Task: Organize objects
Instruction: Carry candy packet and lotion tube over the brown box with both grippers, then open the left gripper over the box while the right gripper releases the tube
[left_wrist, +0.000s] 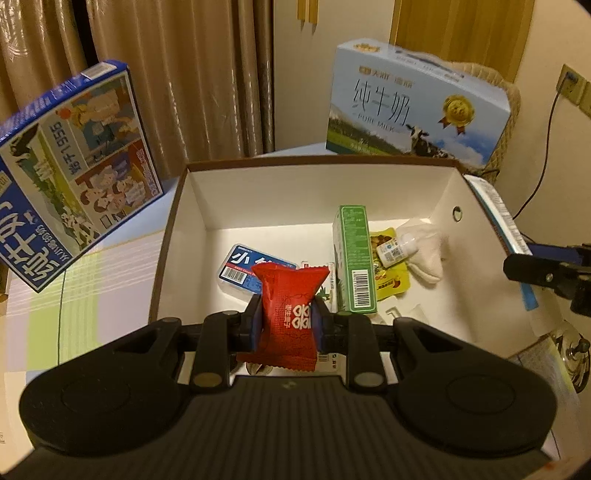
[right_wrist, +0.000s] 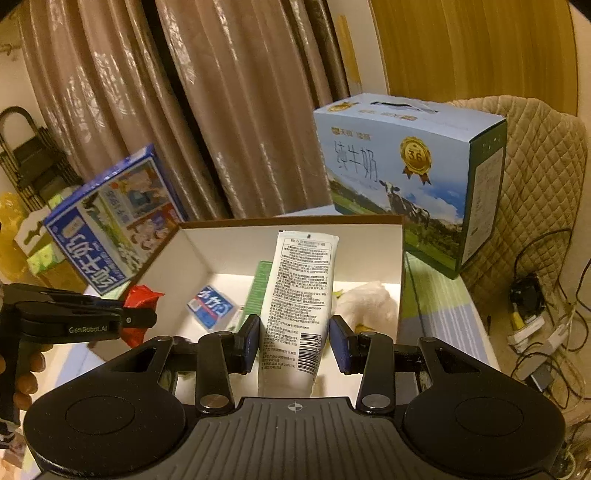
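Note:
My left gripper (left_wrist: 286, 314) is shut on a red snack packet (left_wrist: 290, 314) and holds it over the near end of the open white box (left_wrist: 280, 184). It also shows in the right wrist view (right_wrist: 140, 317) at the box's left side. A white tube (right_wrist: 297, 306) stands between the fingers of my right gripper (right_wrist: 297, 343), above the box (right_wrist: 369, 240); the left pad touches it and the right pad stands slightly off. The tube's end shows at the box's right edge in the left wrist view (left_wrist: 498, 229). In the box lie a green carton (left_wrist: 354, 258), a blue case (left_wrist: 245, 269), a yellow packet (left_wrist: 391, 284), a small bottle (left_wrist: 399, 249) and a white cloth (left_wrist: 428, 251).
A light-blue milk carton (left_wrist: 417, 107) stands behind the box. A dark-blue milk carton (left_wrist: 74, 166) leans at the left. Brown curtains (left_wrist: 177, 74) hang behind. A quilted chair (right_wrist: 535, 166) and cables (right_wrist: 535, 325) are at the right.

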